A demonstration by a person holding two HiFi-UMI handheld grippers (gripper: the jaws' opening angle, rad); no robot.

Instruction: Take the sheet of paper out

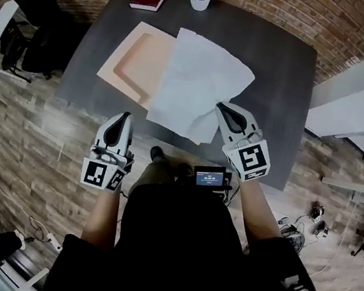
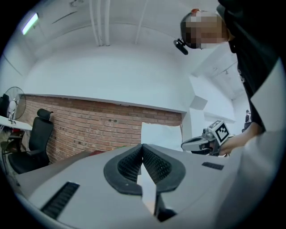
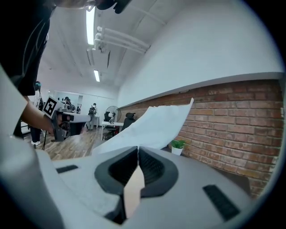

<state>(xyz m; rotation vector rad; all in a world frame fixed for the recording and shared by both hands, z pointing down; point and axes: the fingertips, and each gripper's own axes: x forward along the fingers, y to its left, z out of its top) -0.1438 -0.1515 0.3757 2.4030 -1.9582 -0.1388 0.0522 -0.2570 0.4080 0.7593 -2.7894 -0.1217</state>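
The sheet of paper [image 1: 195, 81] is draped across the peach tray [image 1: 132, 63] toward the table's [image 1: 281, 75] near edge. It is pinched at its near corner by the right gripper [image 1: 222, 109], whose jaws are closed on it. It is judged light, floppy and easily torn, so an edge hold suits it. The left gripper [image 1: 124, 121] is held off the near edge, with its jaws together and nothing between them.

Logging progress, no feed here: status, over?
Left hand-held gripper shut, empty, at table edge. Right hand-held gripper shut on sheet; sheet lifted, overlapping tray. Nothing in the way.
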